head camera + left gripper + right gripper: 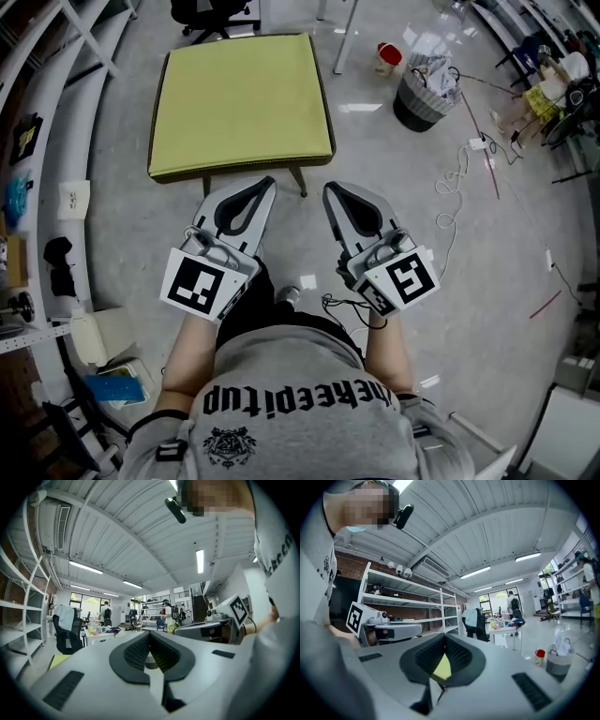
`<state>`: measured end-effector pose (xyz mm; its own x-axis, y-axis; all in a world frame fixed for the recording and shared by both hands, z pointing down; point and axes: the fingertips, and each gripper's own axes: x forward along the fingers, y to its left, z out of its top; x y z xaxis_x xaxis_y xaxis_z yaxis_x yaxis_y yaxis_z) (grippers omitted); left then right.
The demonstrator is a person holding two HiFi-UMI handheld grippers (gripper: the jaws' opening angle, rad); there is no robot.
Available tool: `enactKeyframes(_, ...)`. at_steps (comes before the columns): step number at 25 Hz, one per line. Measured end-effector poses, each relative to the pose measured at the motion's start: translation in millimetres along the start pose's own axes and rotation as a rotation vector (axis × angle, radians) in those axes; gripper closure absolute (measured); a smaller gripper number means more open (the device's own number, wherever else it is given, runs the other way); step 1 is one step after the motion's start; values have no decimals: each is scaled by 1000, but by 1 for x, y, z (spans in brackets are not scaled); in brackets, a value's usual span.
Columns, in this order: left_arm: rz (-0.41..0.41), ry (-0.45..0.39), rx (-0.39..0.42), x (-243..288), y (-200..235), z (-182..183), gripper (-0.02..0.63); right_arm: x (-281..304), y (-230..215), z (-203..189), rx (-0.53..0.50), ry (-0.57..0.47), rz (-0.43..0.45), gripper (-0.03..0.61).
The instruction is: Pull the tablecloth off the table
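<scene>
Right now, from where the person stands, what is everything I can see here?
tablecloth: one, yellow-green, covering the small table ahead of the person
table: one, dark legs showing under the cloth
bin: one, dark with a pale bag, on the floor right of the table
container: one, red lid, beside the bin
power strip: one, white with a trailing cable, on the floor at right
office chair: one, black, beyond the table
shelving: white, along the left
shirt: one, grey, on the person
left gripper: one, grey, fingers shut and empty, short of the table
right gripper: one, grey, fingers shut and empty, beside the left
</scene>
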<state>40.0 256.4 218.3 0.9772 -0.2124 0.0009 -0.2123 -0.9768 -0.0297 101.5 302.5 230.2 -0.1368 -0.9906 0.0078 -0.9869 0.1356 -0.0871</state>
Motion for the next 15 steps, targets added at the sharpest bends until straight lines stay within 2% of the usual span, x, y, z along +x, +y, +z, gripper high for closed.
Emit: enactKeyframes(15,-93,10,1,48,78,-1,600,79,-38,10,5,-7,-91,568)
